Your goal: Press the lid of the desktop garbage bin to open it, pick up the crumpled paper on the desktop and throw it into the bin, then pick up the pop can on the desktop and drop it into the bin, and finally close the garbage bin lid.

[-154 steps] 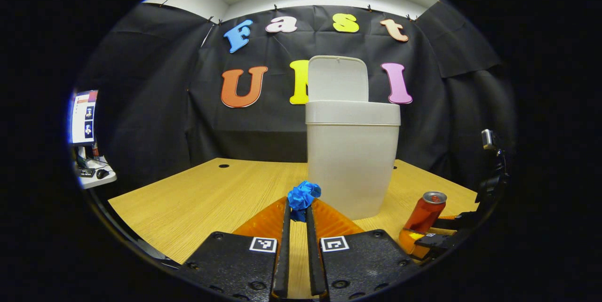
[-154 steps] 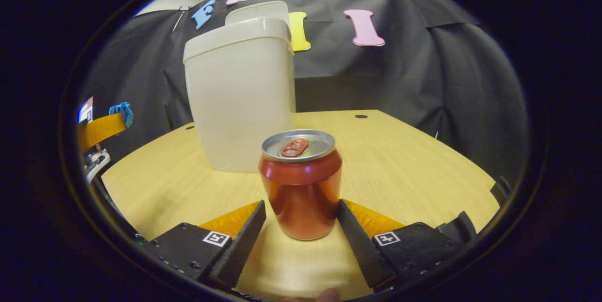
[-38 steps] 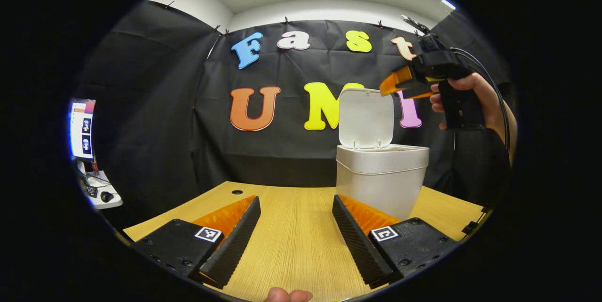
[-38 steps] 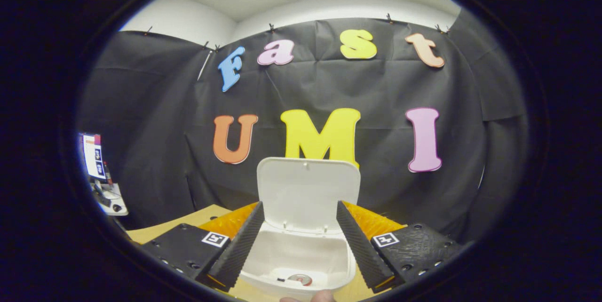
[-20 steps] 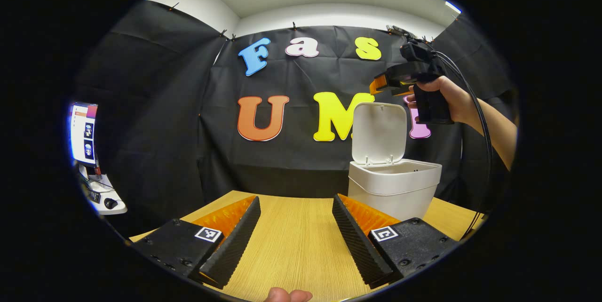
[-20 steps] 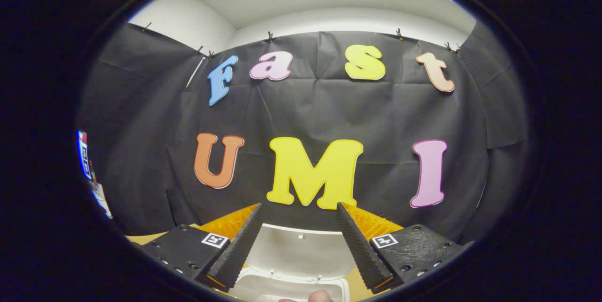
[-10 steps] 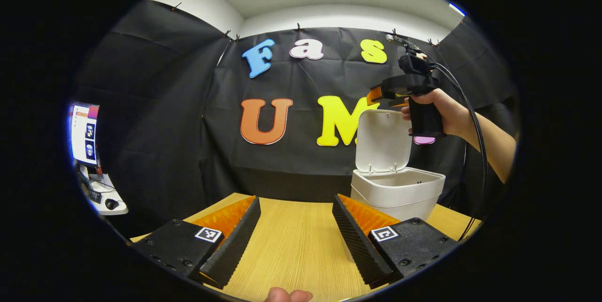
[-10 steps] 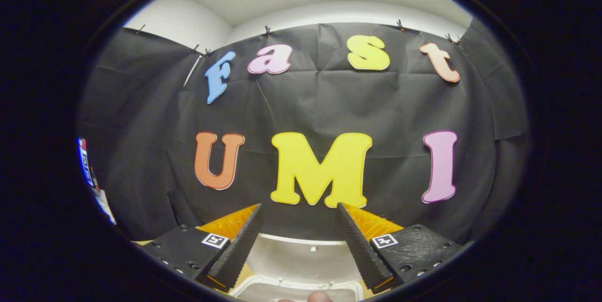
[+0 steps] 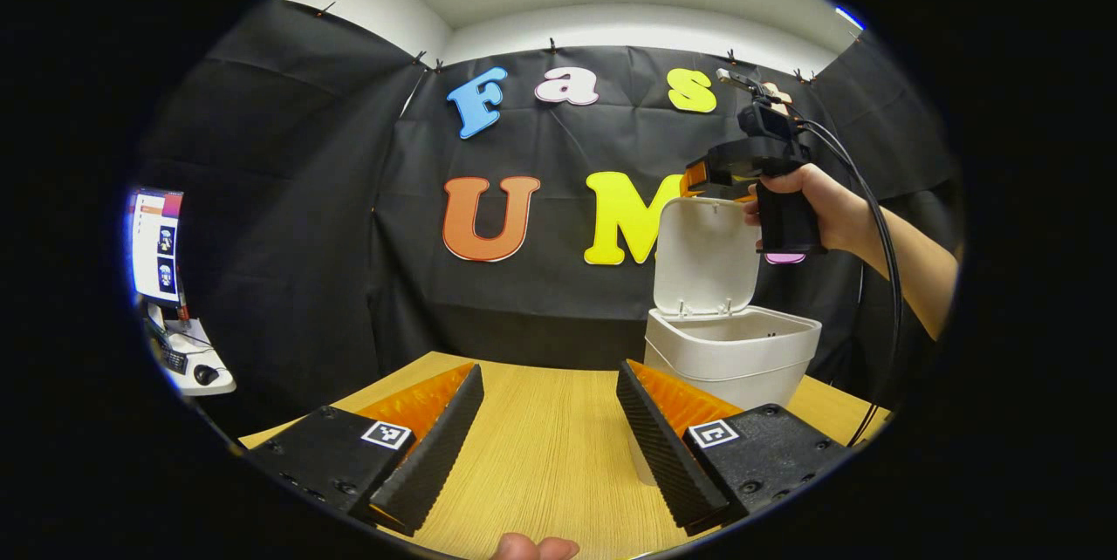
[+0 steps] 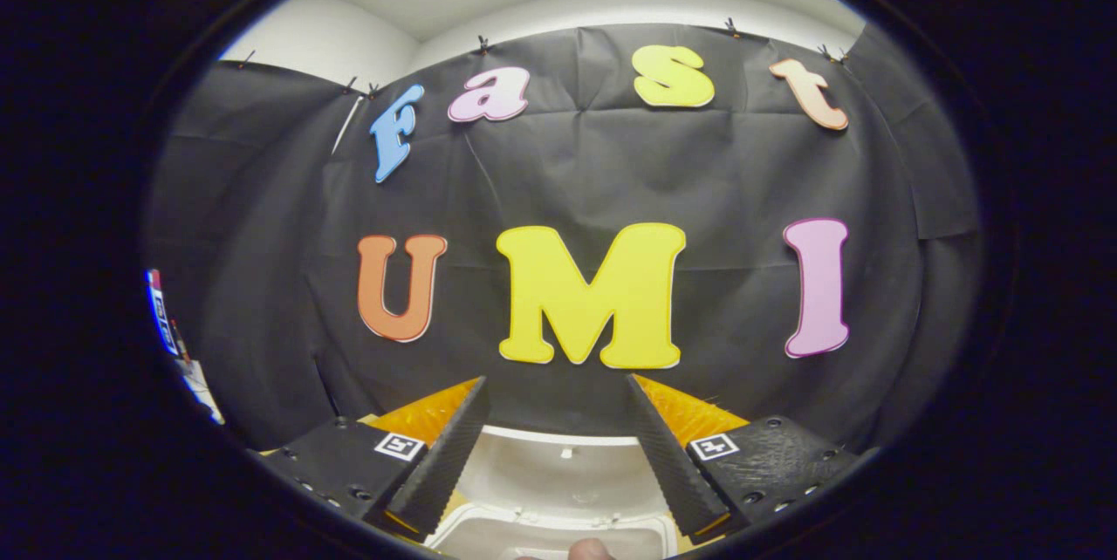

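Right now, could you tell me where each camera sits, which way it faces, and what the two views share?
Left gripper view: rides the left hand-held gripper, low over the table, facing the open bin; a fingertip shows below, and a hand holds the right hand-held gripper at the lid.
Right gripper view: rides the right hand-held gripper, above the lid, facing the wall.
Shared: bin and lid.

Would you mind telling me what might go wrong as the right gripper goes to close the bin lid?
1. The right gripper hangs open at the top edge of the upright lid; a push off-centre may slip past it rather than swing it down.
2. The bin stands free on the table, so a hard push could tip or slide it.
3. The left gripper sits open close beside the bin and might be bumped.
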Available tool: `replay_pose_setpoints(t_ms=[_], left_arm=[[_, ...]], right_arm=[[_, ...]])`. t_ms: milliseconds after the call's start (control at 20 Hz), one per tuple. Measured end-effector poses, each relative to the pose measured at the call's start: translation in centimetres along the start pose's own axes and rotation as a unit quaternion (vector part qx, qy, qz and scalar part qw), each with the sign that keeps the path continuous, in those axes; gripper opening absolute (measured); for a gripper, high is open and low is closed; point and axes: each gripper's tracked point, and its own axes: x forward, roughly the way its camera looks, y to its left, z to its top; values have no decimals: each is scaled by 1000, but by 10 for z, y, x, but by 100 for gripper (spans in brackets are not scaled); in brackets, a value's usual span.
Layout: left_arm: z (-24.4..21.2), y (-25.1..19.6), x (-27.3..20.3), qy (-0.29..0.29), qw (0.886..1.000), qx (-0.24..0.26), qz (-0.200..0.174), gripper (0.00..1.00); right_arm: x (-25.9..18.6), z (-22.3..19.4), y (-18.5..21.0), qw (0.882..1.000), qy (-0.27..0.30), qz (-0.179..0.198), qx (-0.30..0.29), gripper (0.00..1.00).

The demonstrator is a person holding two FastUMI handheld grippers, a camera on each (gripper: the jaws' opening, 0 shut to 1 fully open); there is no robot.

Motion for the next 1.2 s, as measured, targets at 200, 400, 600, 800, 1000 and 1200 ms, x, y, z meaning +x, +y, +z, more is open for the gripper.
replay_pose_setpoints(t_ms=[200,400,600,800,1000,1200], left_arm=[[0,-8,-5,-4,1000,-6,-8,99],[-3,-14,-10,-5,1000,4,-9,99],[-3,-21,-14,-11,1000,17,-14,99],[-8,-32,-13,-12,1000,16,-23,99],[-14,-35,-15,-13,999,33,-20,99],[-22,-46,-15,-11,999,29,-28,99]], right_arm=[[-15,-4,1,1000,19,16,20,95],[-33,-12,1,999,35,25,21,95],[-53,-27,4,998,54,37,21,96],[-75,-66,10,993,104,55,26,96],[-98,-84,8,992,110,60,27,96],[-117,-105,-2,993,105,51,19,95]])
